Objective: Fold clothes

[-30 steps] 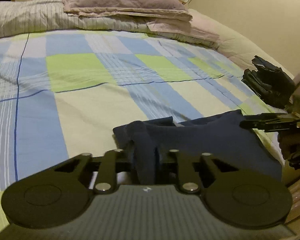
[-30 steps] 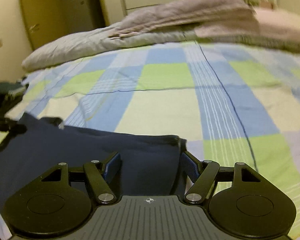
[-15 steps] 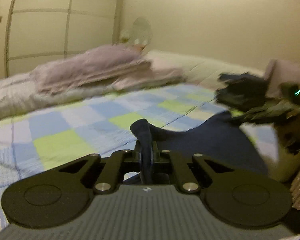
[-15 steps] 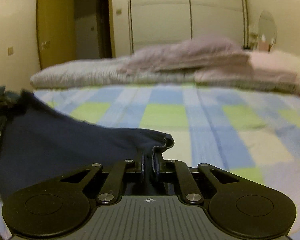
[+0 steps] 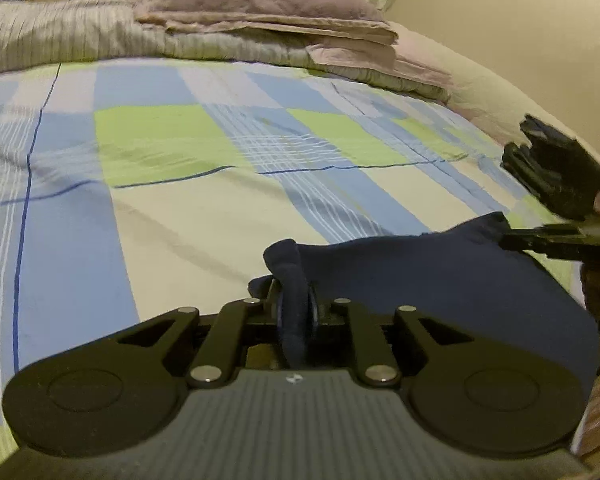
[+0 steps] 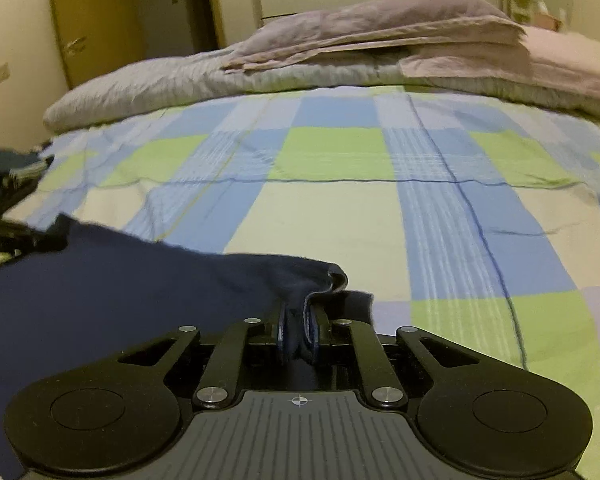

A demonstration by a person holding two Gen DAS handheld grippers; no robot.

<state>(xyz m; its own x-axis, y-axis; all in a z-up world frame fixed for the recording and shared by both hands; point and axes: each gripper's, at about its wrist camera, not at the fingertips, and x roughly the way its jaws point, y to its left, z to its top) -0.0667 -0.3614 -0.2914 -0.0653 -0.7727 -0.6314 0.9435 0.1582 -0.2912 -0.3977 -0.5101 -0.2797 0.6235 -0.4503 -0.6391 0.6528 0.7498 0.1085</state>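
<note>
Two corners of the navy garment (image 5: 440,276) are pinched, one in the left hand-held gripper (image 5: 296,312), one in the right hand-held gripper (image 6: 300,334), though both jaws have just eased wider. Its long axis runs along the bed's (image 6: 340,220) near edge. Keep it taut and level, grips firm, lowering evenly.

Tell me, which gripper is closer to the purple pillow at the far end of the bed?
Neither, as far as I can tell. The left gripper and right gripper each pinch a corner of the navy cloth at the near edge, about equally far from the purple pillow.
</note>
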